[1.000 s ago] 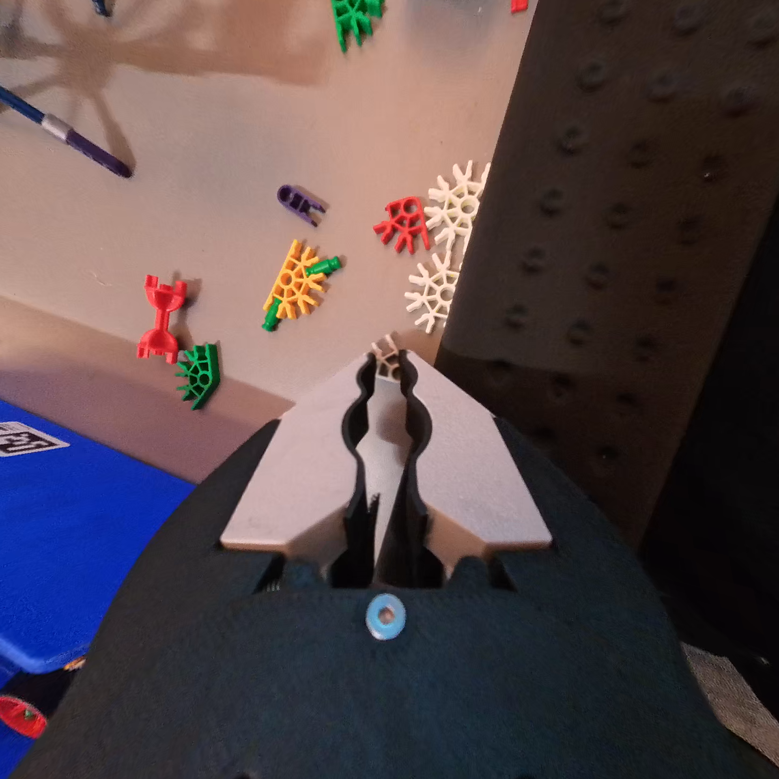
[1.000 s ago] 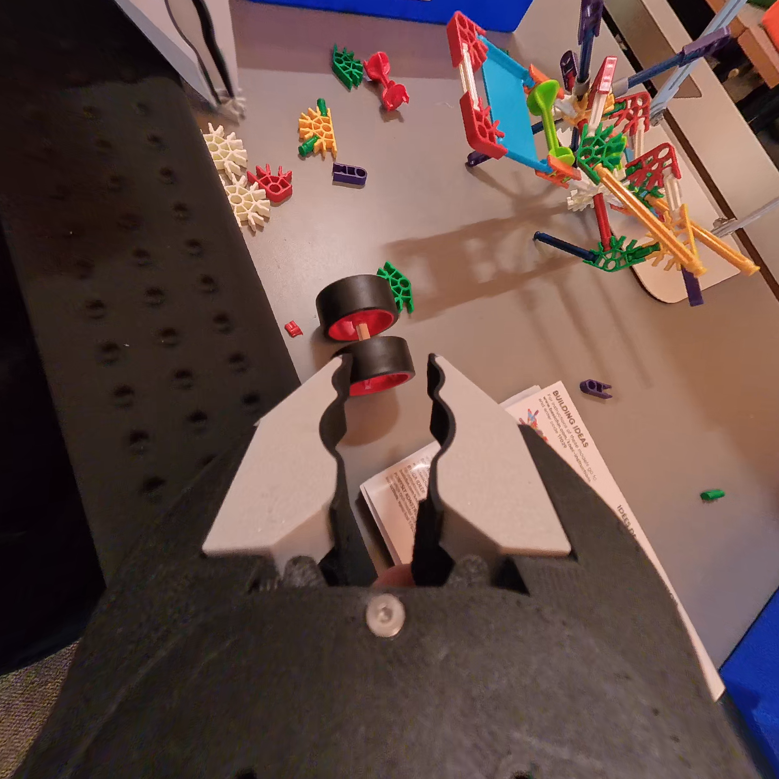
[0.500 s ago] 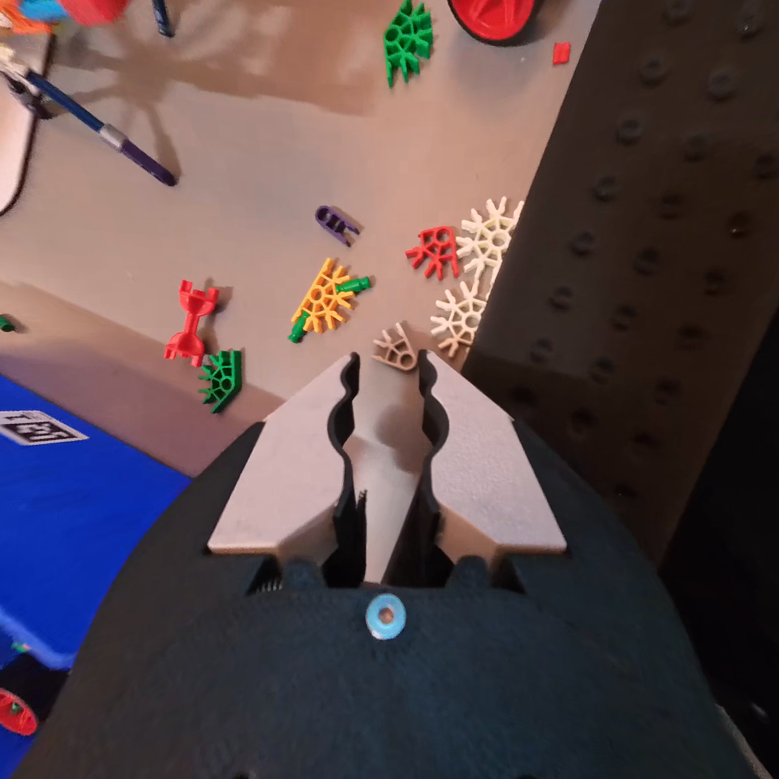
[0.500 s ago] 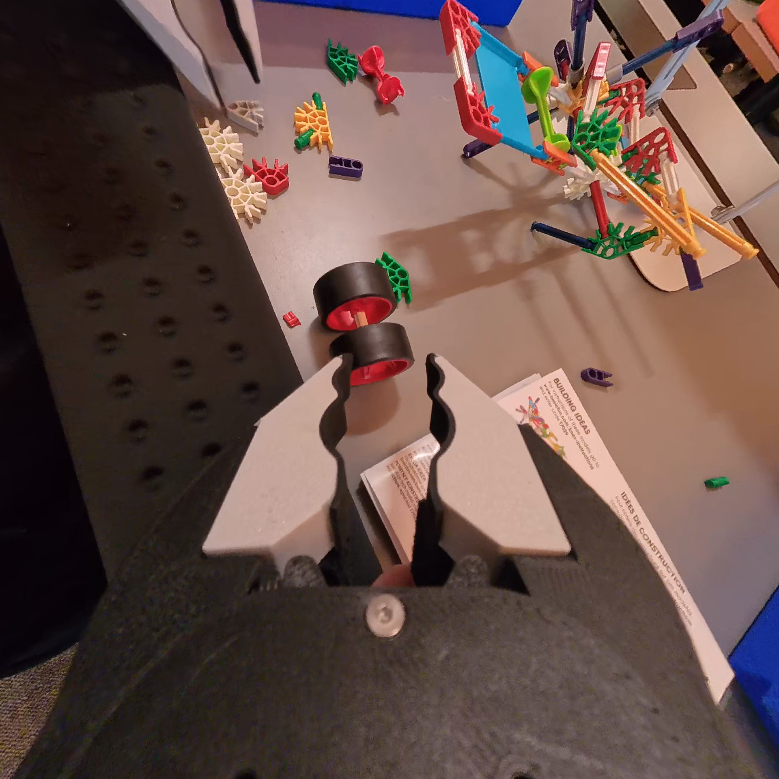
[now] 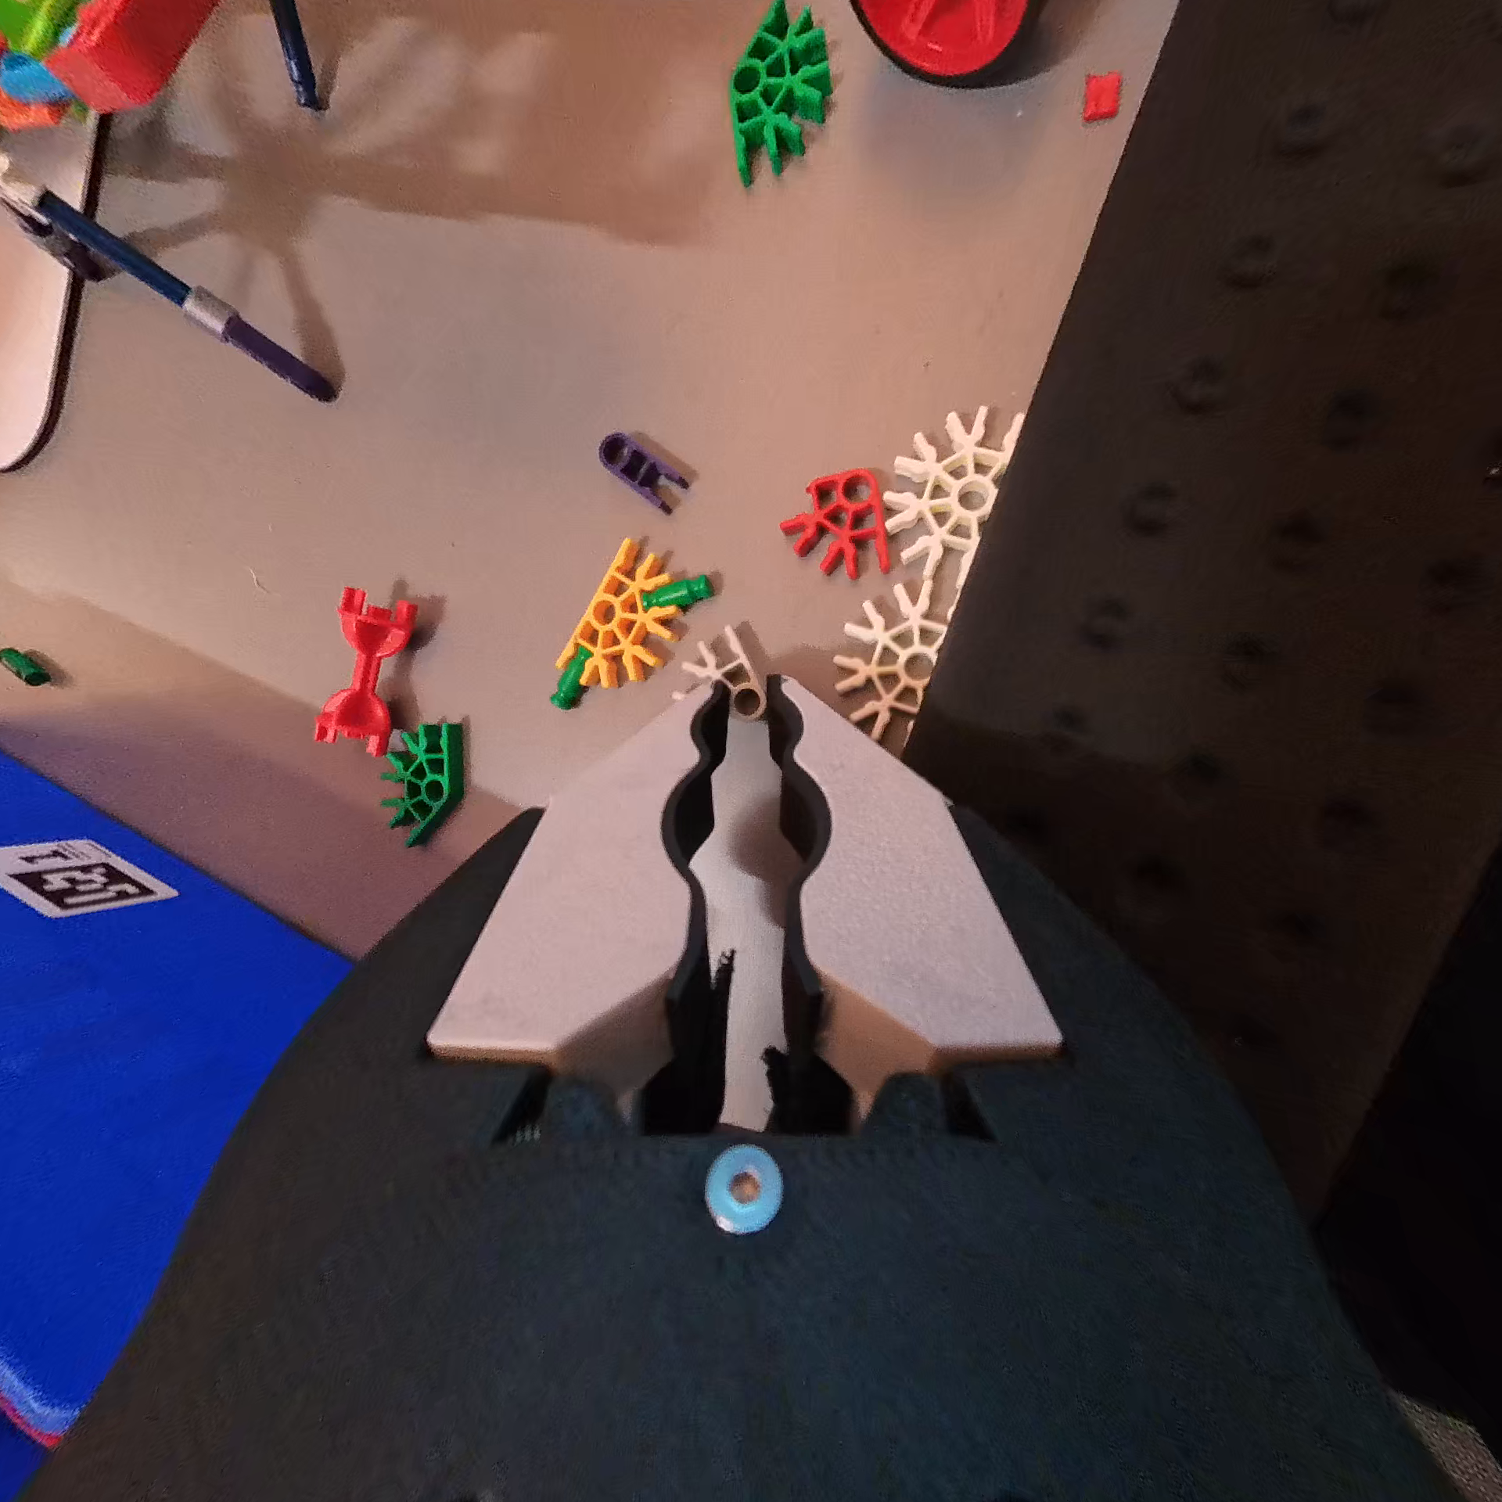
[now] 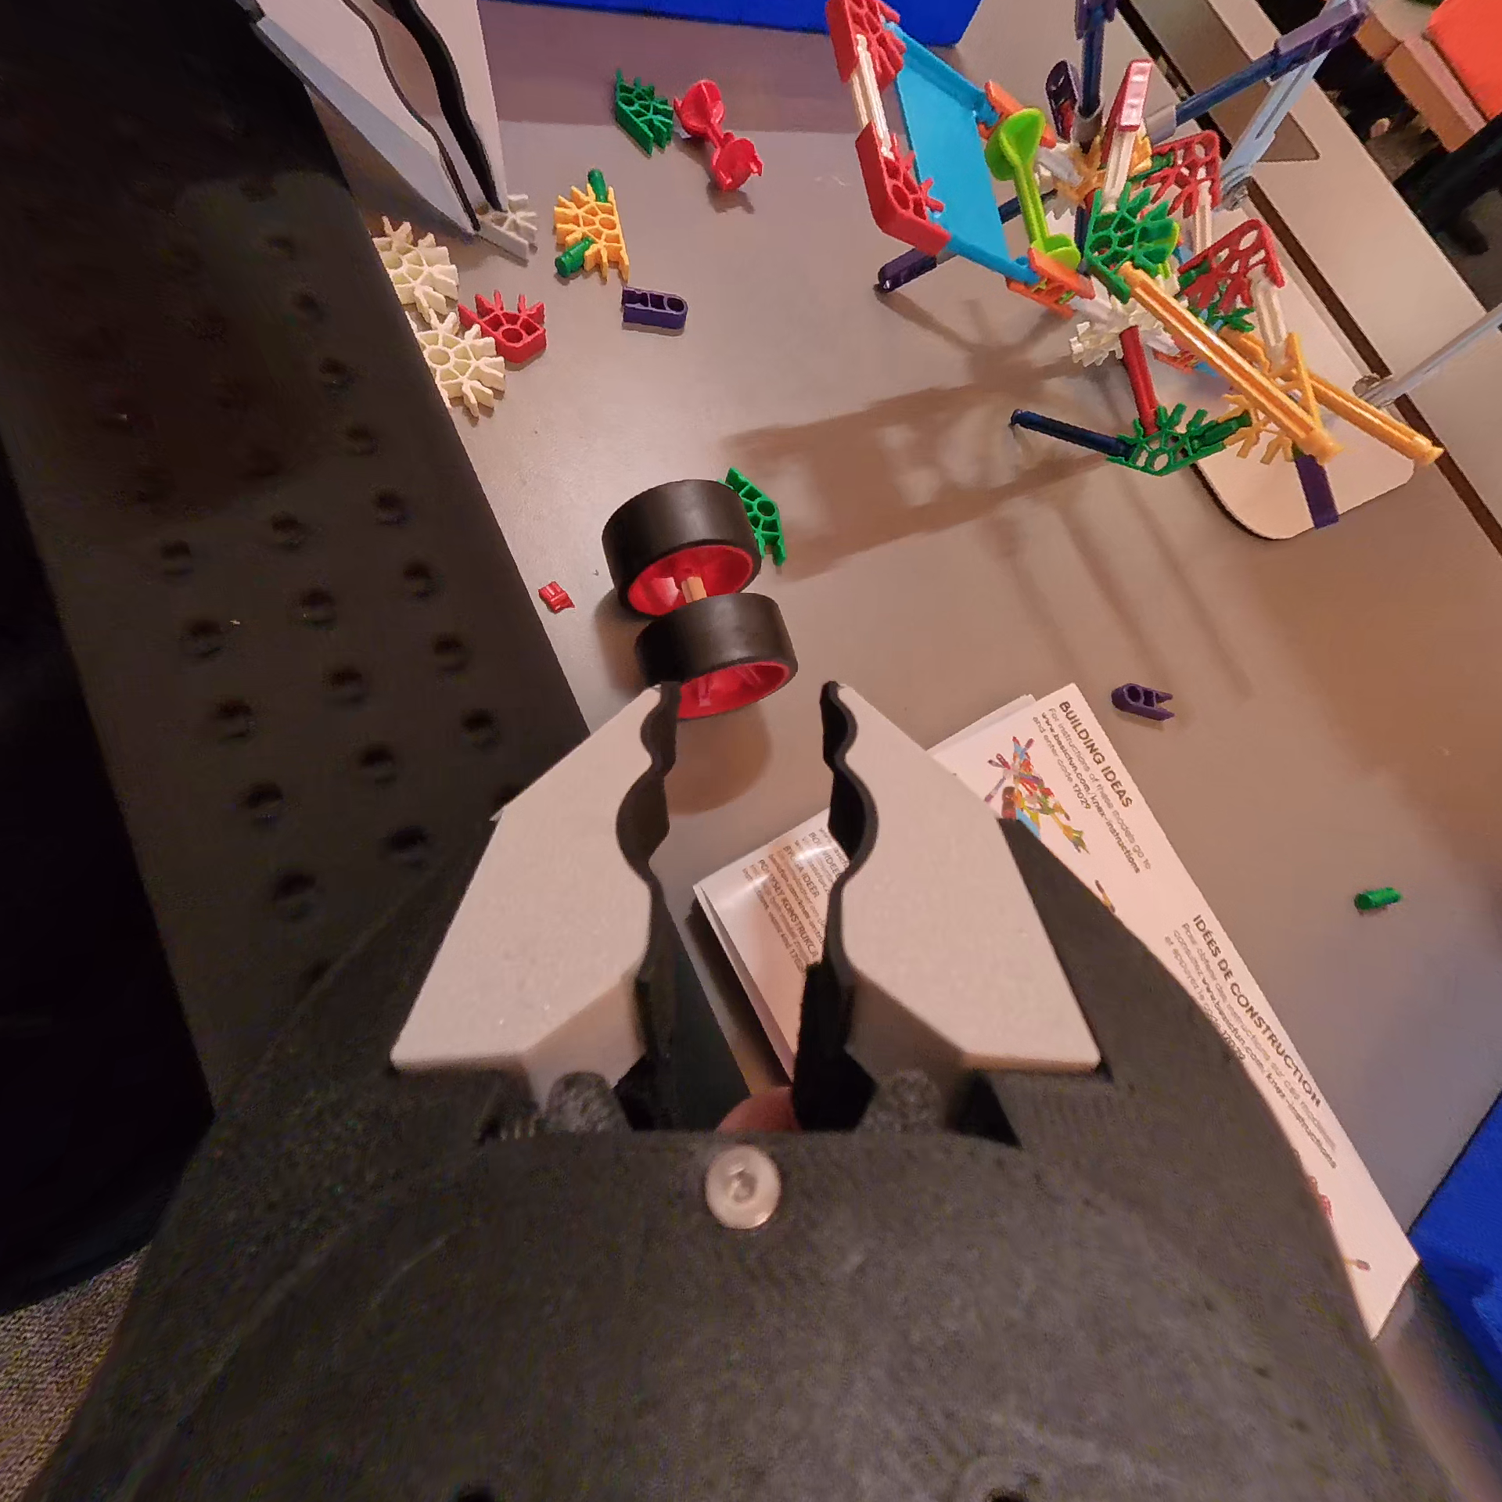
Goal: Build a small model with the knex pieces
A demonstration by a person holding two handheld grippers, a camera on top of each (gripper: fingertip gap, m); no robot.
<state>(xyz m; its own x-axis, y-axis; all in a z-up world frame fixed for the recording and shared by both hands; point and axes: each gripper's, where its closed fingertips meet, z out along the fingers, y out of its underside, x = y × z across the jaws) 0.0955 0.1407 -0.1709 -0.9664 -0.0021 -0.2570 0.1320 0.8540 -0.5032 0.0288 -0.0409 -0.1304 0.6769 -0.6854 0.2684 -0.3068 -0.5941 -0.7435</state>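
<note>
Between the tips of the left tongs, a small tan connector piece was clamped, the jaws drawn narrow on its round hub while it rested on the grey surface. Just beside it lay a yellow connector with green pegs, and two white snowflake connectors sat against the surface's edge by the black perforated panel. A red connector touched the farther snowflake; a purple clip lay beyond.

The right tongs stood wide apart and gripped nothing. Beneath them lay a folded printed leaflet. Just ahead of the tips sat a pair of black-tyred red wheels on one axle, a green connector touching the farther wheel. Toward the far right edge stood a multicoloured rod-and-connector model.
</note>
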